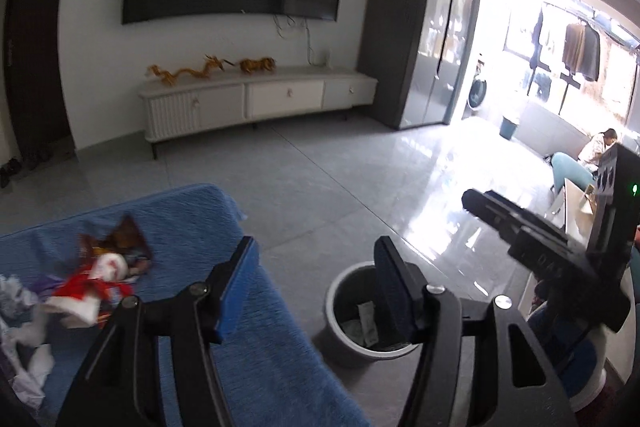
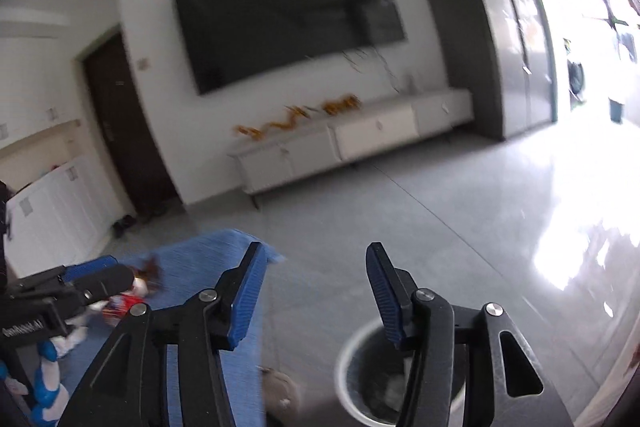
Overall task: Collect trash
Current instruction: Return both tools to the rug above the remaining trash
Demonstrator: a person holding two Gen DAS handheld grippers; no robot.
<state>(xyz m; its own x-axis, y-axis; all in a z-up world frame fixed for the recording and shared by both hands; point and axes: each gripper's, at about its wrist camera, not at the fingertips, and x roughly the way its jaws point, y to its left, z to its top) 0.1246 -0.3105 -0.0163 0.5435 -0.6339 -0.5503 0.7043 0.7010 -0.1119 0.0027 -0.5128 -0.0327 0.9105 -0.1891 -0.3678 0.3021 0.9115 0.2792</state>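
The left hand-held gripper is spread wide with nothing between its 2 blue pads, hovering over the edge of the blue-covered worktop and the floor. The right hand-held gripper is likewise released and empty, above the trash bin. That bin stands on the grey tile floor just beside the worktop, with a few scraps inside. The trash pile, red, white and brown wrappers plus crumpled paper, lies on the worktop, left of the left hand-held gripper and apart from it.
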